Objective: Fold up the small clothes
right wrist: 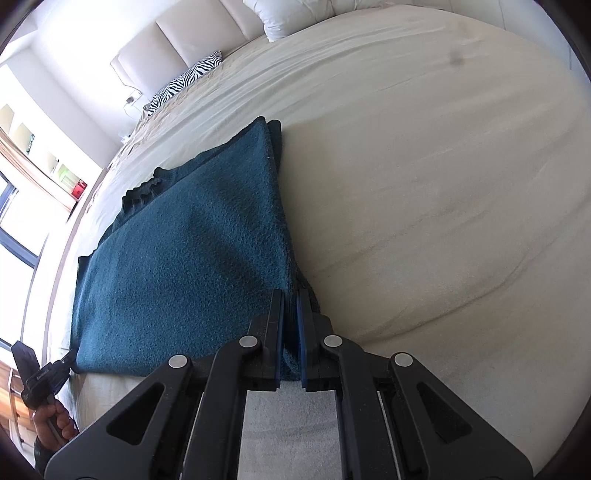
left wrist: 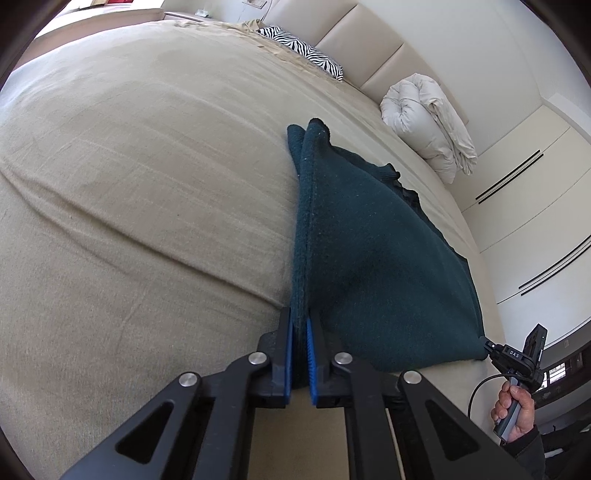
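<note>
Dark teal fleece garment (left wrist: 373, 251) lies on the beige bed (left wrist: 147, 184), already doubled over once. Left gripper (left wrist: 300, 332) and right gripper (right wrist: 291, 306) each have jaws clamped on a near corner; further folds likely remain.

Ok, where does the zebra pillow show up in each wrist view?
Left wrist: zebra pillow at top centre, far beyond the green garment, against the headboard.
Right wrist: zebra pillow in the upper left, beyond the green garment.
Shared landmark: the padded headboard behind it.
</note>
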### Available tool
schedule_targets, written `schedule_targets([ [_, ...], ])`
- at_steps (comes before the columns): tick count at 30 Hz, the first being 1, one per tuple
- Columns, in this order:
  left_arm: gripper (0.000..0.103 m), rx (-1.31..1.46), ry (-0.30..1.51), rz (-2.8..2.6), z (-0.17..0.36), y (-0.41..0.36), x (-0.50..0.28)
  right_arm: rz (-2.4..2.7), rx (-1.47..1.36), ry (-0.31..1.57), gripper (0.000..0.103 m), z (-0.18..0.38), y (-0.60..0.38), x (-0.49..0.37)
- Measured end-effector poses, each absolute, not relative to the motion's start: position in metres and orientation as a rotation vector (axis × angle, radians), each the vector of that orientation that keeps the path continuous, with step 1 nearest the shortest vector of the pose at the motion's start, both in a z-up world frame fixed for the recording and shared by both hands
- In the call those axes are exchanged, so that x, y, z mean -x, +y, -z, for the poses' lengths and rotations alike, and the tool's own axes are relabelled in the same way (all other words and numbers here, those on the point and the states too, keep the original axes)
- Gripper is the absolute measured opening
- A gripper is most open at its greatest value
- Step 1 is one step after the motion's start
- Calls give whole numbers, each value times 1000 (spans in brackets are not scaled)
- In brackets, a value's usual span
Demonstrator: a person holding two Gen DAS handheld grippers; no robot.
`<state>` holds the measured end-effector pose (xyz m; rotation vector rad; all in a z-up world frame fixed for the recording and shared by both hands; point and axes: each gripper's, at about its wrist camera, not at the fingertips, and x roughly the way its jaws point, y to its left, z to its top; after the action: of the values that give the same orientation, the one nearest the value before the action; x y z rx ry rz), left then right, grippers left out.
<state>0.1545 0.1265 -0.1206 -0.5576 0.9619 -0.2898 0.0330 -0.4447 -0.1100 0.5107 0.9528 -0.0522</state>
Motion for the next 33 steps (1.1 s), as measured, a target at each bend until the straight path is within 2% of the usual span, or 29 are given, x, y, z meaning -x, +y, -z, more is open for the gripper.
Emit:
schedule_targets([
  [3, 9, 554, 959, 287, 120, 126, -152, 54, -486, 955, 6, 110, -442, -34],
  [8, 29, 529, 970, 270, 111, 128, -155, 64, -466, 951, 8, 106, -440, -32],
  [9, 39, 509, 960, 243, 105, 129, -154, 77, -469, 950, 13, 102, -441, -29],
  [10, 48, 495, 941, 212, 96, 131, -153, 106, -464, 941, 24, 97, -443, -26],
  [11, 50, 478, 917, 192, 87, 132, -152, 136, -462, 920, 29, 89, -445, -22],
  [13, 50, 437, 880, 190, 67, 128, -155, 162, -483, 855, 58, 71, -449, -12],
  [14, 51, 417, 866, 202, 58, 122, -160, 156, -505, 814, 60, 62, -450, -9],
  [17, 52, 347, 834, 264, 40, 89, -186, 7, -595, 767, 61, 43, -438, -26],
  [21, 53, 264, 819, 316, 37, 33, -238, -228, -675, 817, 61, 45, -387, -87],
  [25, 53, 208, 837, 295, 54, 1, -294, -365, -766, 882, 61, 67, -336, -159],
  [30, 53, 211, 908, 251, 95, 8, -329, -456, -890, 966, 61, 108, -290, -224],
  [32, 53, 309, 877, 310, 105, 26, -326, -404, -897, 979, 56, 127, -292, -237],
  [33, 51, 340, 871, 328, 107, 32, -324, -389, -931, 968, 46, 135, -300, -240],
])
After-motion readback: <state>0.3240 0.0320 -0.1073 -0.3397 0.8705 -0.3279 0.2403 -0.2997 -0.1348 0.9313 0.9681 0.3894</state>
